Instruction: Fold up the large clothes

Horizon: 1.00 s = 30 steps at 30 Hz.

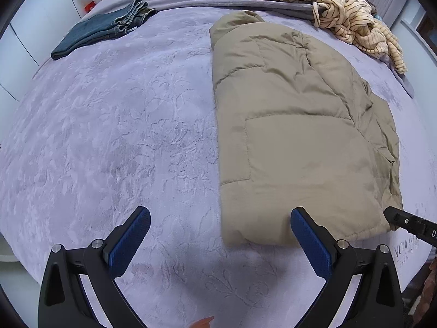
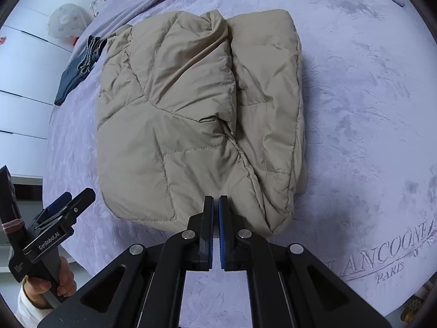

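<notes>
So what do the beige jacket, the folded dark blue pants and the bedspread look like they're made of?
Beige jacket: probably smooth synthetic shell, nylon or polyester, with padding; it has a slight sheen and puffy stitched quilting panels.
Dark blue pants: likely denim; faded seams and a thick stitched waistband show.
Bedspread: seemingly plush fleece or velvet, matte lavender, with an embossed floral pattern and brush marks in the nap.

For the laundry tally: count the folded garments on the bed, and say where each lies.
2. The tan puffer jacket lies folded mid-bed, before both grippers. The folded jeans sit at the far left edge. The heap of clothes far right is unfolded and may hide more.
</notes>
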Available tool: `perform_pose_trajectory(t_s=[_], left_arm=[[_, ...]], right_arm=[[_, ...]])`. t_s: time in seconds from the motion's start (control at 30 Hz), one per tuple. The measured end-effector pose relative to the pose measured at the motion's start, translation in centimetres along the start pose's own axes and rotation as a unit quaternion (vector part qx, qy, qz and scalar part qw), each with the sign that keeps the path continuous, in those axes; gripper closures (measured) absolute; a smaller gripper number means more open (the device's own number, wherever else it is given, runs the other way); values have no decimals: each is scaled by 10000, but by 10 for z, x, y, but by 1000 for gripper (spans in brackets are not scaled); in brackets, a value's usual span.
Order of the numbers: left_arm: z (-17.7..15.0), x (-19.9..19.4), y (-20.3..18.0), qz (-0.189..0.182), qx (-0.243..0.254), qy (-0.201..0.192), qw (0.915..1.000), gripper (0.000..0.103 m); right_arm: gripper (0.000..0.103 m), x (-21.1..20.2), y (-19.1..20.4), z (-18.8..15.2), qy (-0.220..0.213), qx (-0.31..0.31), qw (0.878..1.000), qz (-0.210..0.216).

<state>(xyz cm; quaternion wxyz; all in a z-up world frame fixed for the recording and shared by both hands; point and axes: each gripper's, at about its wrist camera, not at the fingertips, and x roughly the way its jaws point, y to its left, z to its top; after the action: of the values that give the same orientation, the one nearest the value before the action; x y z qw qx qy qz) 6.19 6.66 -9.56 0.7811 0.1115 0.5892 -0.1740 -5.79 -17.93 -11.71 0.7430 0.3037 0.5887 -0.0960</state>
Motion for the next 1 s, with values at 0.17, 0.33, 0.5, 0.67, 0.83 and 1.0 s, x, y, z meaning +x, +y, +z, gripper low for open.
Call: perform_pose_trajectory(t_s=[0.17,0.33,0.5,0.67,0.83,1.0], left_arm=[[-8,-8,0,131,175,-6,9998,0],[-13,-17,2,123,261,-86,9995,0],[-15,-27,6,101,147,-81,9998,0],[-19,-41,5,139,6,-241,9996,0],[-27,-55,-2,229,-57,-288,9993,0],[-38,-77,-14,240,-49,-424,9988,0]], right_arm=[[99,-9,3,-15,-74,130,9999,-47],[99,-13,6,-31,-69,237,9997,-80],[99,-19,7,-39,-61,229,9996,-178],[93,-30,12,-37,-107,-47,9992,-379],[50,-46,14,-36,-298,-320,9977,-524],[48,-63,13,-41,-407,-477,9969,-468]])
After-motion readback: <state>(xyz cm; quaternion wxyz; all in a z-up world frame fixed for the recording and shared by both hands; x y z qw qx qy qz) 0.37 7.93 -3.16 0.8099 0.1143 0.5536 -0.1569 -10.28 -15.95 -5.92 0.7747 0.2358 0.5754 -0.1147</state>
